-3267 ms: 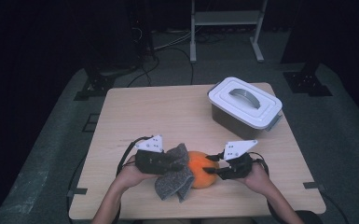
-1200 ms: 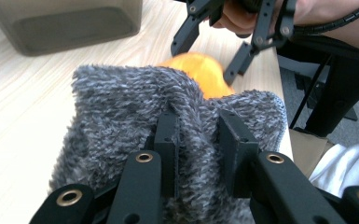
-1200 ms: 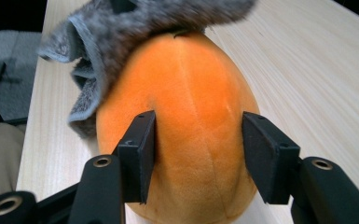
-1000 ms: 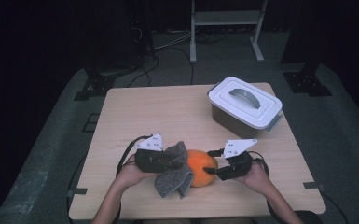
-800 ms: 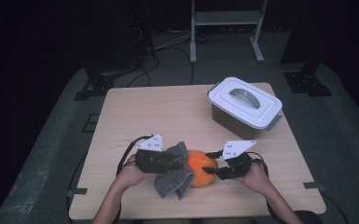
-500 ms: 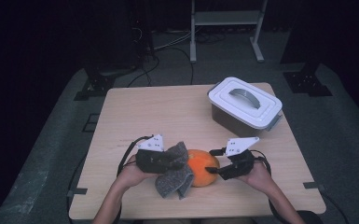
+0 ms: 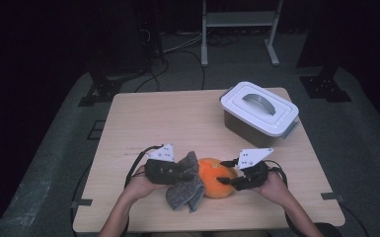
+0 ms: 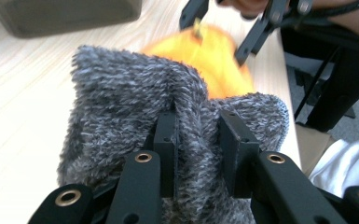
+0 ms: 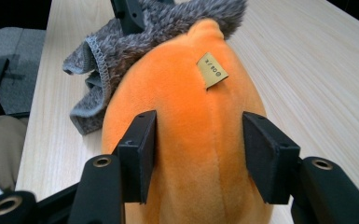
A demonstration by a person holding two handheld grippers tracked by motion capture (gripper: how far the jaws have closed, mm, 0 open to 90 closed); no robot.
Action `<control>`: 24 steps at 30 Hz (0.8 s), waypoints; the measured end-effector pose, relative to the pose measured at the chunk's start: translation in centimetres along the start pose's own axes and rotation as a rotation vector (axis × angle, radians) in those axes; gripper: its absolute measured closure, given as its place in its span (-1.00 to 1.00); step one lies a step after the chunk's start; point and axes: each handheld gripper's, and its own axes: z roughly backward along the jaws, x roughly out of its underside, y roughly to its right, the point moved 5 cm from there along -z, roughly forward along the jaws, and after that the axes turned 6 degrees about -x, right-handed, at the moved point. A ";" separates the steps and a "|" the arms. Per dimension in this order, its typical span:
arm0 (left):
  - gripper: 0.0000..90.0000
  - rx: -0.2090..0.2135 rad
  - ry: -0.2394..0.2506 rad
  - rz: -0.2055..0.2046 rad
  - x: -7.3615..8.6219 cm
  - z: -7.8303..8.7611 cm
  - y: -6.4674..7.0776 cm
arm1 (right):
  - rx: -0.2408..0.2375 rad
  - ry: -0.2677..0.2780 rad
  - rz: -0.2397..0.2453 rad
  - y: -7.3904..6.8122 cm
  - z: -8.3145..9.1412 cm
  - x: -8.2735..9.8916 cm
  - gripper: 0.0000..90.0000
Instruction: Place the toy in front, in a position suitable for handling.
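Pale wooden surface (image 7: 177, 118), dark room behind. Grey knitted cloth (image 8: 135, 107) pinched in a fold by left gripper (image 8: 198, 140), jaws pressed into it. Orange plush (image 9: 191, 121) just beside cloth, touching it, straddled by right gripper (image 9: 198, 154); 2 jaws just closing, both pads against its flanks. White-lidded box (image 7: 259, 111) well apart.

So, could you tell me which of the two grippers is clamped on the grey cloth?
The left gripper: its jaws pinch the grey cloth, while the right gripper straddles the orange plush.
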 end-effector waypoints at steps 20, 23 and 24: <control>0.57 0.040 0.089 -0.018 -1.9 1.9 0.5 | 0.033 0.021 -0.009 -1.6 -1.2 -2.2 0.28; 0.57 0.064 0.130 -0.011 -2.3 2.9 0.5 | -0.017 0.089 -0.004 -2.2 -1.6 -2.7 0.29; 0.57 0.075 0.143 -0.006 -2.3 3.1 0.5 | -0.024 0.117 0.004 -2.4 -1.8 -3.0 0.29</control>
